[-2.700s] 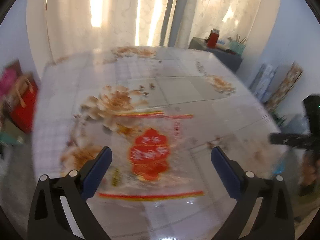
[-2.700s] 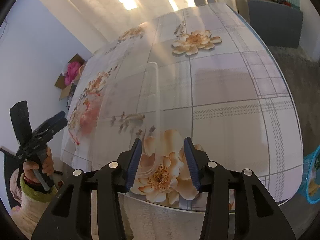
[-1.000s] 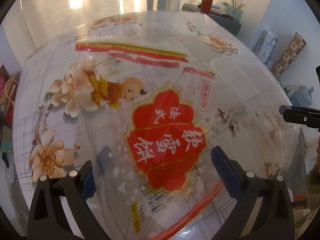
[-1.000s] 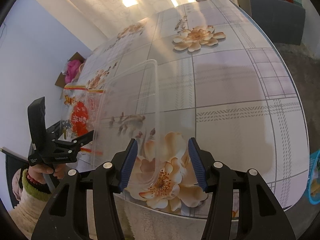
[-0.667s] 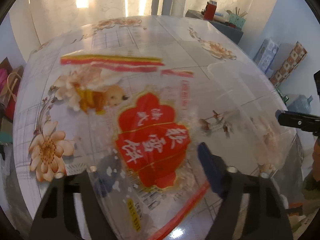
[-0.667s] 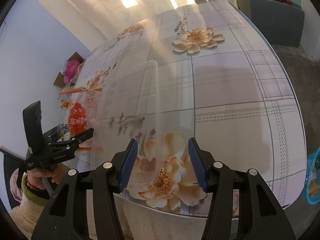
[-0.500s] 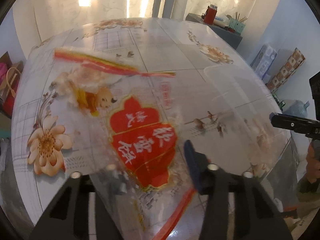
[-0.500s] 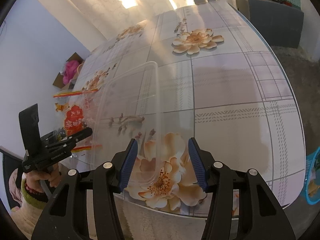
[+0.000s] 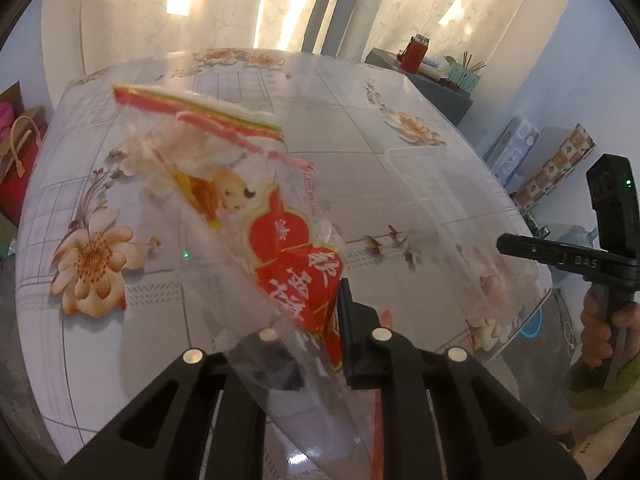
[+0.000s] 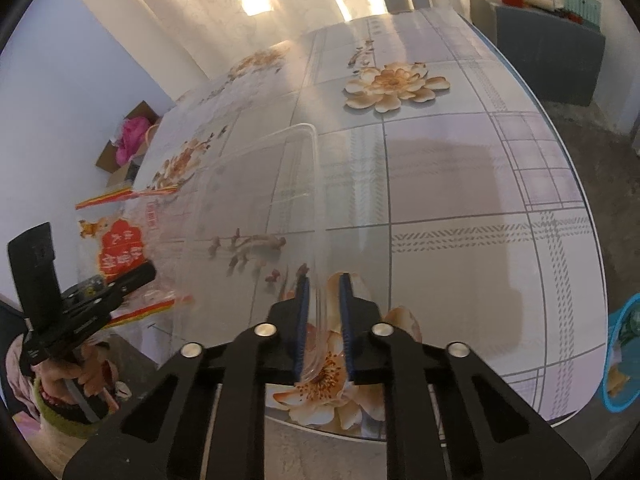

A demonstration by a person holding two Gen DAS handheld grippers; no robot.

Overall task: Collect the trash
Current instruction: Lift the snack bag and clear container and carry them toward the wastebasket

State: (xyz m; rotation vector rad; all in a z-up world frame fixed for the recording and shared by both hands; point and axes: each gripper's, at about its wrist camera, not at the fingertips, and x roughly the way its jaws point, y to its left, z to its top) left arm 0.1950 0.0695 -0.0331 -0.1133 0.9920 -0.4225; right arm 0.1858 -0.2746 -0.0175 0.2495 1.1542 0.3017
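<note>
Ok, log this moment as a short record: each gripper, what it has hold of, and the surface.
left gripper: shut on the clear snack bag, bag lifted off the table at its near end
right gripper: jaws closing on the rim of the clear plastic container
container: lying on the table, empty as far as can be seen
table: floral, glossy cover

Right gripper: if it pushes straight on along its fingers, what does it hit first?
The right gripper, jaws closing on the rim of the clear plastic container, points steeply down. Past that rim, the floral tabletop probably comes first; depth is hard to judge.
</note>
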